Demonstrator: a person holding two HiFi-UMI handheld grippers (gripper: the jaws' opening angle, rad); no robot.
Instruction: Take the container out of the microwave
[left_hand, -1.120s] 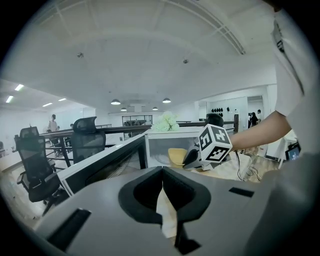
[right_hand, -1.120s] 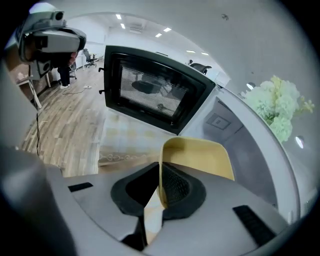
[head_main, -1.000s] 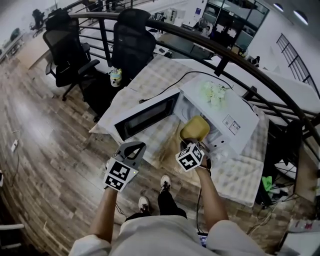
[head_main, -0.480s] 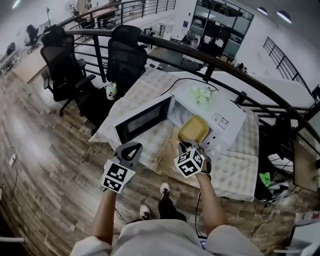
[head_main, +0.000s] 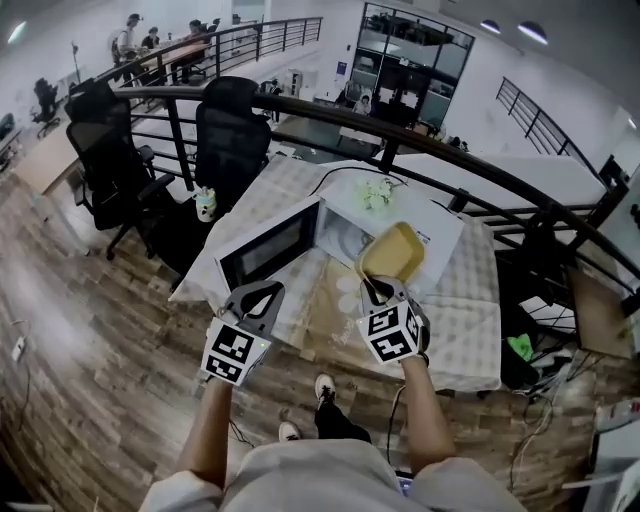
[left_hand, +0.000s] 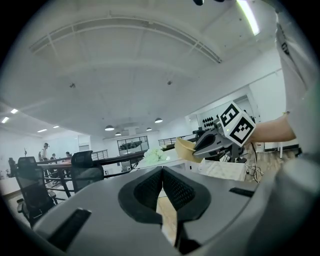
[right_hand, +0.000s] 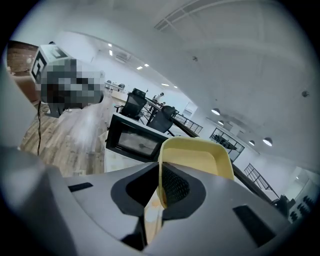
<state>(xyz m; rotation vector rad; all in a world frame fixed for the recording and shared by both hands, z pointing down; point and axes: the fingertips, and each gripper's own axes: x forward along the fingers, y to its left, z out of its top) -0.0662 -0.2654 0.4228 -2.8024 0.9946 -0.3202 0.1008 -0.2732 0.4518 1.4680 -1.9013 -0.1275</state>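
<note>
R gripper (head_main: 376, 292) is gripping narrow, ribbed black pads pinching one thin wall of the container (head_main: 392, 252). Checked-cloth table (head_main: 470, 320) is carrying the boxy white microwave (head_main: 420, 225), w/ its dark glass door (head_main: 265, 250) standing open. Container, a smooth yellow rounded-rect tub, is hanging tilted in the air, outside the oven cavity. L gripper (head_main: 254, 296) is hovering, jaws pressed together, nothing btwn them.
</note>
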